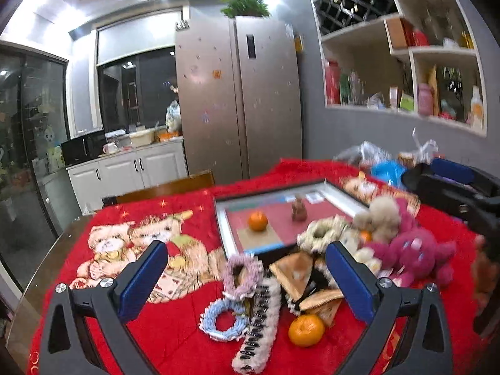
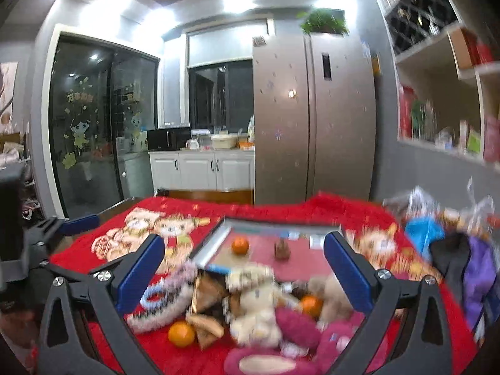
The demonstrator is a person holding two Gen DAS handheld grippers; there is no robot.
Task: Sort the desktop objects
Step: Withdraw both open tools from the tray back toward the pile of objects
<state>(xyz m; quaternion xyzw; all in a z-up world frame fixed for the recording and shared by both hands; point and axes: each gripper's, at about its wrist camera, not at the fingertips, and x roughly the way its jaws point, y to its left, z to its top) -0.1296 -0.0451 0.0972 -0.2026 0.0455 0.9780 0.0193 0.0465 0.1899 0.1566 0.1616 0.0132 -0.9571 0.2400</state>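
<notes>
A heap of objects lies on a red blanket [image 1: 175,337]: fluffy hair rings [image 1: 222,316], a long white hair clip [image 1: 259,322], wooden wedges [image 1: 293,270], an orange [image 1: 305,330], a pink plush [image 1: 412,253] and a beige plush [image 1: 379,215]. Behind the heap a framed sorting tray [image 1: 225,234] holds an orange [image 1: 257,220] and a brown figurine [image 1: 298,209]. My left gripper [image 1: 247,265] is open above the heap. My right gripper [image 2: 243,265] is open over the plush toys [image 2: 259,315], orange [image 2: 181,333] and tray [image 2: 206,253]. The right wrist view is blurred.
Bags and a blue object [image 1: 389,168] crowd the table's back right. A dark bag [image 2: 462,268] lies at the right. A chair back [image 1: 175,187] stands behind the table. A fridge [image 1: 237,93] and kitchen counter [image 1: 131,159] are farther back.
</notes>
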